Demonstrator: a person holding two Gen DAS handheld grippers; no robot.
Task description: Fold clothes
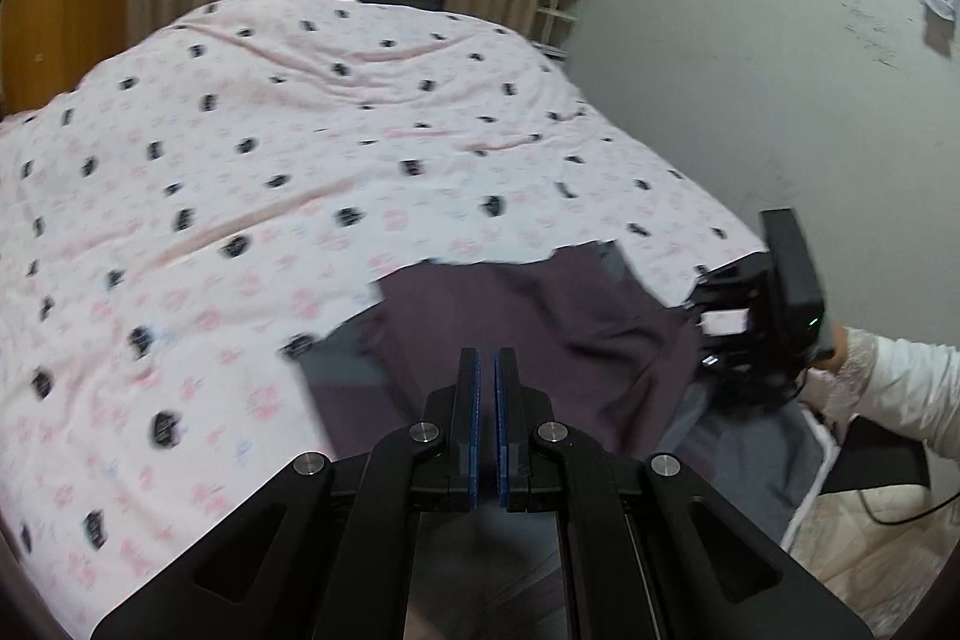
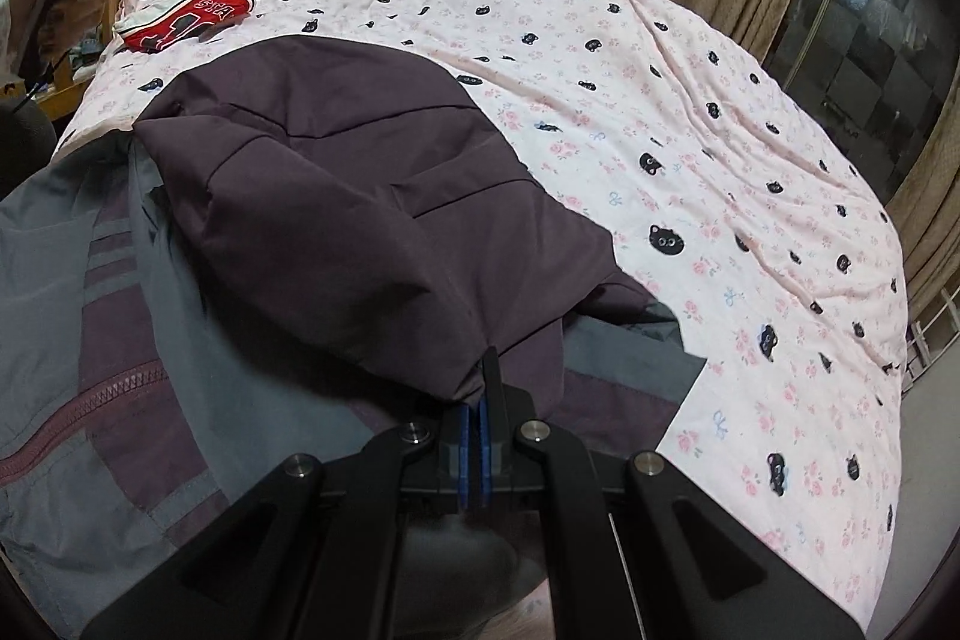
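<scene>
**Jacket fold pinched over the bed**

The right hand-held gripper (image 2: 475, 403) clenches a fold of the dark purple jacket (image 2: 336, 196), which spreads ahead of it over the pink cat-print bedsheet (image 2: 750, 172). The left hand-held gripper (image 1: 486, 370) is closed on nothing (jacket just beyond its tips). A red jersey (image 2: 186, 17) lies far ahead.

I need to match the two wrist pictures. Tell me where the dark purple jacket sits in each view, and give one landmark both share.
Left wrist view: the dark purple jacket lies low and centre-right, just beyond the left gripper.
Right wrist view: the jacket fills the centre-left, its edge pinched in the right gripper.
Shared landmark: the pink cat-print bedsheet beneath it.
</scene>
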